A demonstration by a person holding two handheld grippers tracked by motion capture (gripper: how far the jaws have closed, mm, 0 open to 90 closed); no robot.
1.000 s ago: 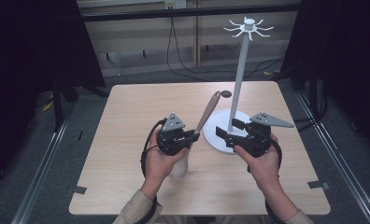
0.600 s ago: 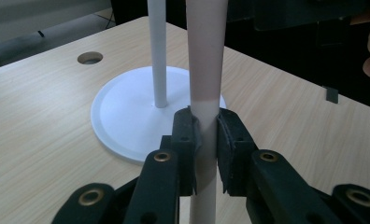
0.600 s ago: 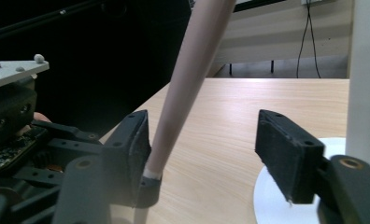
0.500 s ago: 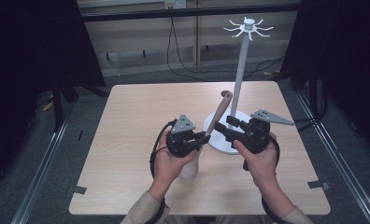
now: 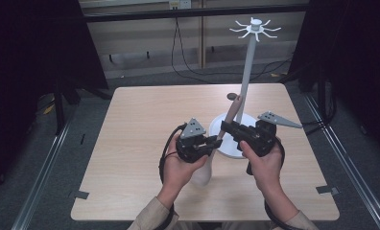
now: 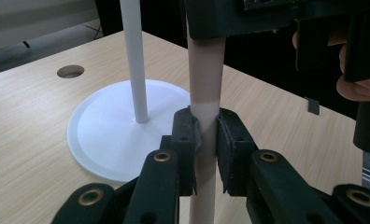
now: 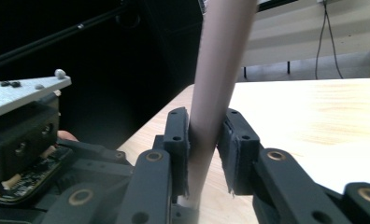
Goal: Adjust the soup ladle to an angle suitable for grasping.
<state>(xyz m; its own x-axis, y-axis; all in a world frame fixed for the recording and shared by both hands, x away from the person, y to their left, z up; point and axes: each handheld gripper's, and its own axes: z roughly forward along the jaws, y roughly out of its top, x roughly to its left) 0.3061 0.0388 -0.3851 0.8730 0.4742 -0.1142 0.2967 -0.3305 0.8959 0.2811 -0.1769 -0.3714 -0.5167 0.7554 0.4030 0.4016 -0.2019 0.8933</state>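
Both grippers hold one beige rod (image 5: 230,115) above the table (image 5: 145,120), near its middle and close to the person. The left gripper (image 5: 216,142) is clamped on the lower part of the rod; in the left gripper view its pads (image 6: 191,135) press on the rod from both sides. The right gripper (image 5: 225,125) has just been closing, with the rod between its jaws, and in the right gripper view its pads (image 7: 179,140) now press the rod. In the high view the rod leans, with its top end beside the white pole (image 5: 248,72) of the stand (image 5: 243,152). A pale, wider part (image 5: 203,173) hangs under the left hand (image 5: 181,165); I cannot tell if it touches the table. The stand is on the table, just behind the grippers.
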